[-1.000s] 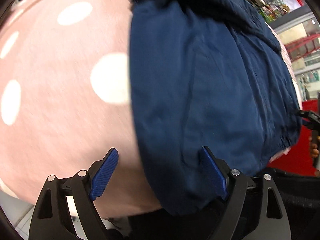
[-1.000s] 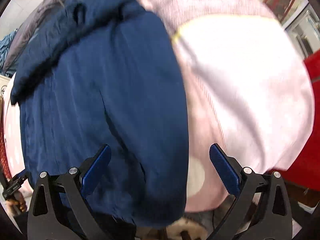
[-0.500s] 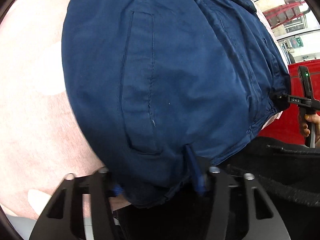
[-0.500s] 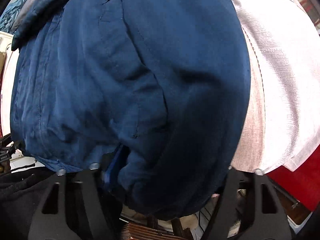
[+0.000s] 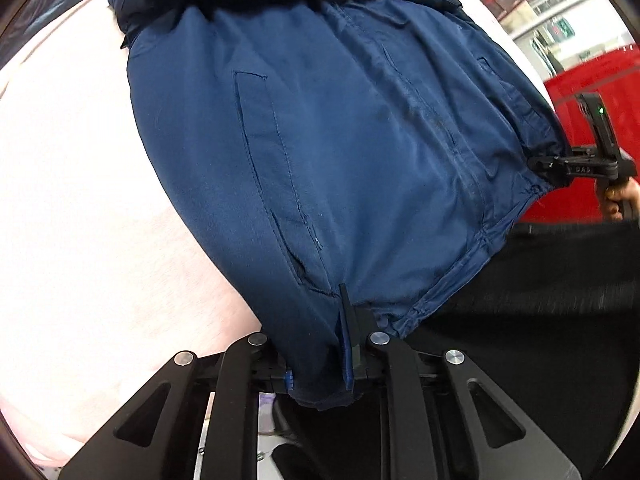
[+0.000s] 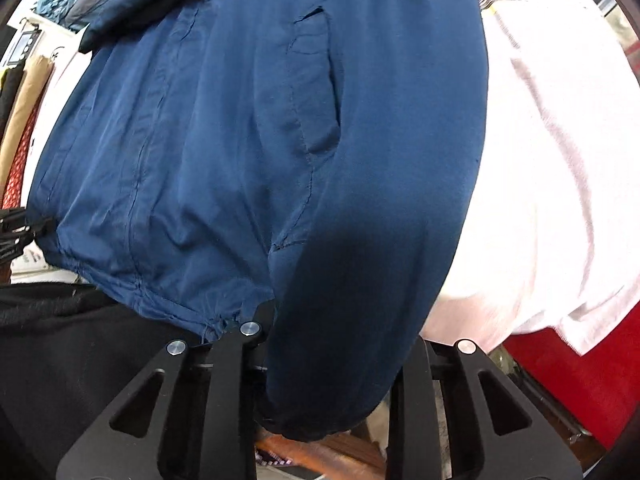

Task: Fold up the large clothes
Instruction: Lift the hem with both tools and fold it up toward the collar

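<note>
Pink bedspread (image 5: 100, 200) under navy jacket (image 5: 360, 160): wrinkled, welt pockets.

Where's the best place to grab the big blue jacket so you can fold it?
By the two bottom corners of the blue jacket, coming from the hem side. Its hem edge lies nearest and reachable; the left gripper and right gripper have just closed there, cloth between the jaws.

Both grippers (image 5: 320, 360) (image 6: 328, 360) — clamped, pointing down
</note>
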